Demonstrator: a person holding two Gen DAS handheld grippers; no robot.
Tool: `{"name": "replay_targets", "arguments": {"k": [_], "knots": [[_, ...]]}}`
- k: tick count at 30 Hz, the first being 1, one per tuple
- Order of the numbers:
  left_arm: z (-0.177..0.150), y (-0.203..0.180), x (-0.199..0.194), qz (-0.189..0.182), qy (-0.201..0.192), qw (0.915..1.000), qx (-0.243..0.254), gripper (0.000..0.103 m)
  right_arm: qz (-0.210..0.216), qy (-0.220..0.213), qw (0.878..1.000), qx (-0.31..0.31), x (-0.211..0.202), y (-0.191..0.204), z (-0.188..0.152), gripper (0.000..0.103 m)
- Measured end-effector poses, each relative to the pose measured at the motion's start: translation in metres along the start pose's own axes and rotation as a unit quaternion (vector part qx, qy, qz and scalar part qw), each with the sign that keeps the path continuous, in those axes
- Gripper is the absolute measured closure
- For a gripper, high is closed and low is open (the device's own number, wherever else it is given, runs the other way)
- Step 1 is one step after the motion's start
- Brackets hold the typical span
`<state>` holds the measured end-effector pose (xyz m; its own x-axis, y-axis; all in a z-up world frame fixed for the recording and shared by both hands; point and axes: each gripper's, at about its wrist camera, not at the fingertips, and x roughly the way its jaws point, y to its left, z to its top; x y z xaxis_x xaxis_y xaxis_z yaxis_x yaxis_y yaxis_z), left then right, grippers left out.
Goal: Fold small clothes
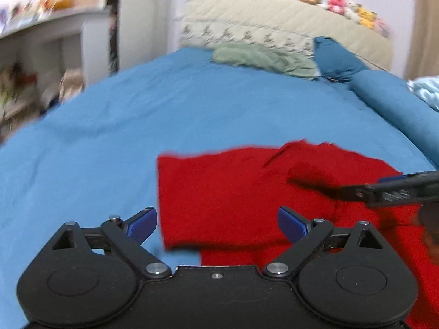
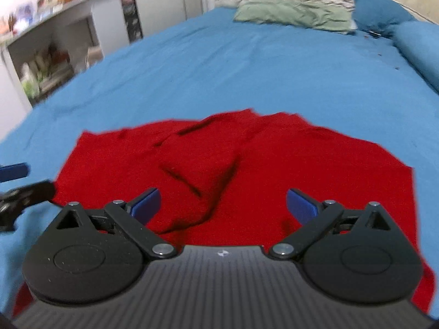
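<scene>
A red garment [image 1: 247,192] lies spread on the blue bed sheet [image 1: 137,115], with wrinkles near its middle; in the right wrist view the red garment [image 2: 219,159] fills the centre. My left gripper [image 1: 216,223] is open and empty, over the garment's left edge. My right gripper [image 2: 222,205] is open and empty, low over the garment's near part. The right gripper's fingers [image 1: 356,192] enter the left wrist view from the right, above the cloth. The left gripper's fingertip [image 2: 16,171] shows at the left edge of the right wrist view.
A green folded cloth [image 1: 260,59] and a blue pillow [image 1: 337,57] lie at the far end of the bed by a beige quilted headboard [image 1: 274,22]. A blue bolster [image 1: 397,104] runs along the right. White shelves [image 1: 41,54] stand to the left.
</scene>
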<state>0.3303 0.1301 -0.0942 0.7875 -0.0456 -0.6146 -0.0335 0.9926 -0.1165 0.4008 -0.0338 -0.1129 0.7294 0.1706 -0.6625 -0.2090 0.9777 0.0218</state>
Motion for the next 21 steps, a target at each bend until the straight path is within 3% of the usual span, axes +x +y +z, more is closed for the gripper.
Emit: {"name": "replay_targets", "arguments": {"k": [3, 4, 5, 6, 9, 12, 17, 21], "knots": [[-0.008, 0.01, 0.01, -0.003, 0.023, 0.9995, -0.021, 0.006, -0.022, 0.011, 1.0, 0.001, 0.035, 0.016, 0.001, 0.005], [-0.008, 0.011, 0.012, 0.0, 0.024, 0.9995, -0.02, 0.006, -0.025, 0.014, 0.999, 0.015, 0.046, 0.016, 0.003, 0.012], [-0.007, 0.011, 0.013, 0.004, 0.024, 0.9995, -0.019, 0.006, -0.028, 0.015, 0.999, 0.031, 0.053, 0.014, 0.004, 0.027], [-0.005, 0.014, 0.012, 0.004, 0.022, 0.9995, -0.021, 0.006, -0.034, 0.014, 0.998, 0.051, 0.057, 0.009, 0.006, 0.031], [-0.002, 0.018, 0.011, 0.001, 0.014, 0.9996, -0.025, 0.006, -0.08, -0.009, 0.99, 0.119, 0.052, -0.011, 0.005, 0.031], [-0.003, 0.026, 0.006, -0.005, 0.008, 0.9993, -0.035, 0.006, -0.082, -0.025, 0.982, 0.168, 0.036, -0.036, -0.011, 0.029], [-0.004, 0.03, 0.003, -0.015, 0.009, 0.9988, -0.045, 0.006, -0.019, -0.049, 0.975, 0.215, 0.012, -0.059, -0.049, 0.019], [-0.005, 0.031, 0.003, -0.004, 0.009, 0.9994, -0.032, 0.006, 0.01, -0.063, 0.972, 0.228, 0.008, -0.064, -0.054, 0.007]]}}
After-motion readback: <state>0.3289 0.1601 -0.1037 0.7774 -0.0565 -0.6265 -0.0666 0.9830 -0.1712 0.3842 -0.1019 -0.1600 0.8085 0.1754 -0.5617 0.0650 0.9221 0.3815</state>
